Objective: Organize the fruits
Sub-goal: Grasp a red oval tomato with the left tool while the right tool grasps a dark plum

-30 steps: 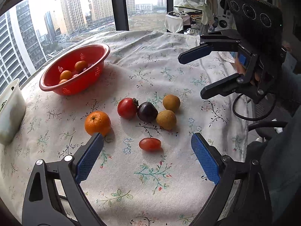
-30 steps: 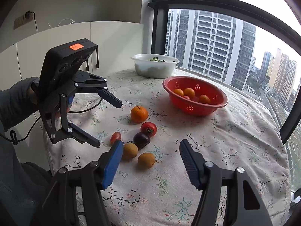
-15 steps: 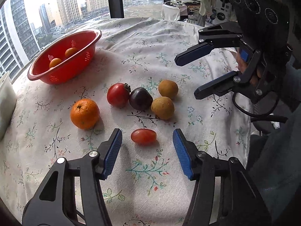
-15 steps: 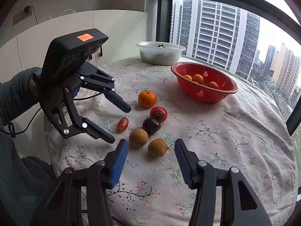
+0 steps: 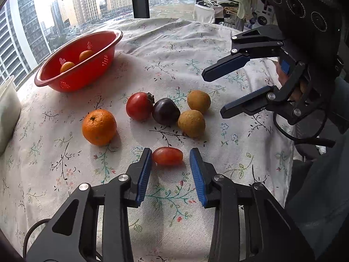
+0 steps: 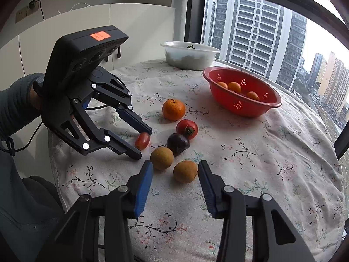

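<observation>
High-rise towers fill the window behind a floral-clothed counter [image 5: 174, 43]. The left tongs [image 5: 170, 152] are closing around the small oval tomato [image 5: 167, 156]: near pad about touching, far pad a sliver off, nothing gripped yet. The right tongs [image 6: 175, 169] are closing too, bracketing a brown fruit [image 6: 185, 171] that is not yet pinched. Best to squeeze gently, soft skins bruise, and lift straight up before heading to the red colander [image 6: 242, 100], well apart.

Two close wrist views angled down from opposite sides (each showing the other), sharing the fruit cluster [image 5: 174, 111].
</observation>
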{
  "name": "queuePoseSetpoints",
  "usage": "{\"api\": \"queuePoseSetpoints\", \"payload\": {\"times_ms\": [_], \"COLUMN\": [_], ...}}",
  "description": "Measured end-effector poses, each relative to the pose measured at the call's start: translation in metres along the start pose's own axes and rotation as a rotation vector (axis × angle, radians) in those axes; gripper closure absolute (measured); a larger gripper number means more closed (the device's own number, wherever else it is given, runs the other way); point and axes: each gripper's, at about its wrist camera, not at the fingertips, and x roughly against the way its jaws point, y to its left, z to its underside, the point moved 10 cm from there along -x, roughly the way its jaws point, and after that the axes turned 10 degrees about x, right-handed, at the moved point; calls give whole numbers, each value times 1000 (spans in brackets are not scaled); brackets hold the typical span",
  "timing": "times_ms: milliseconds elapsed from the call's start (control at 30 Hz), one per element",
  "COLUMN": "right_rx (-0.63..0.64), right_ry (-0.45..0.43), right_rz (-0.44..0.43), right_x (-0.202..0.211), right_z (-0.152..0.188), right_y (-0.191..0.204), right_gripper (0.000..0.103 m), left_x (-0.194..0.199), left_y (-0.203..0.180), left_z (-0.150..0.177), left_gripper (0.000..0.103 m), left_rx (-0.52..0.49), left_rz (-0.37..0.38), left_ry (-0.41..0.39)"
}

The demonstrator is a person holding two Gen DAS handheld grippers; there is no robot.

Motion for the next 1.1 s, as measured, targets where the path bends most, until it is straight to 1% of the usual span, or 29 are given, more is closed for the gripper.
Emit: {"api": "queuePoseSetpoints", "payload": {"times_ms": [67,233,333,500,600,833,933,1033,1067,1100], "right_rx": [1,-9,-38,-115,-137,-183,-210,-212,-211,-209], "right_ry": [2,11,28,95,139,228,247,254,257,265], "right_rz": [1,-1,-12,-29,-44,-45,-68,-75,-79,-83], "right_x": [-1,-4,-9,-25,-35,-54,-58,-60,-61,-63], "right_z": [0,-6,-13,-20,-23,-22,-19,-20,-20,-21], "right_y": [-1,-1,-2,-7,-6,-10,-10,-10,-9,-8], "right_gripper": [57,57,57,57,57,57,57,57,60,60], "left_x": [-1,-1,0,6,6,0,-2,-3,-3,-3], "left_y": [0,0,2,7,10,6,6,5,5,5], "left_z": [-1,-2,-2,-1,1,-3,-5,-6,-6,-5], "left_gripper": [73,73,73,73,73,73,73,73,73,73], "left_rx": [6,13,24,49,64,46,40,35,36,37], "left_rz": [-1,-10,-18,-17,-16,-1,3,0,0,1], "left_ry": [-1,-8,-14,-31,-27,-15,-14,-17,-17,-19]}}
